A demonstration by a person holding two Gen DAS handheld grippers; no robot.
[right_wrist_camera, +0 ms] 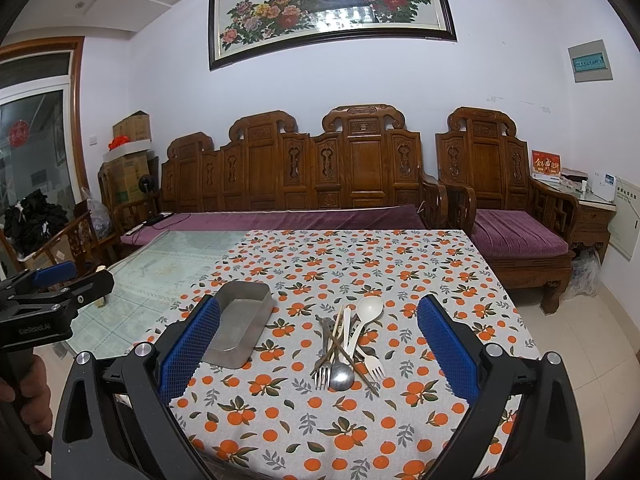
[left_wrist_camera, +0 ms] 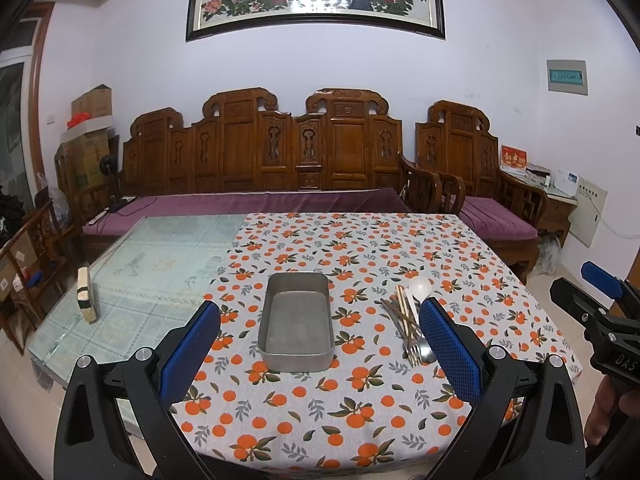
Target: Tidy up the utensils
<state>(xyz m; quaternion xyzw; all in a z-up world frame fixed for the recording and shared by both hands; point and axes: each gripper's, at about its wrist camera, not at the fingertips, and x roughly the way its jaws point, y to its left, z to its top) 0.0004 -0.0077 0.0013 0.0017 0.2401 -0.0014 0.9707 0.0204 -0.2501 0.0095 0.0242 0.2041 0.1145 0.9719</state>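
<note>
Left tongs [left_wrist_camera: 320, 344] agape | right tongs [right_wrist_camera: 319, 344] agape | tin [left_wrist_camera: 296, 320] empty | utensils [right_wrist_camera: 348, 344] piled

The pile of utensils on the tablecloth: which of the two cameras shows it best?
The right wrist view. There the pile of utensils lies whole between the open jaws: forks, spoons, chopsticks. In the left wrist view the pile sits off to the right, partly hidden behind a blue pad.

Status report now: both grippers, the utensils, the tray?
Left gripper open, empty. Right gripper open, empty. Utensil pile on tablecloth, right of metal tray; tray empty. Nothing blocking.
</note>
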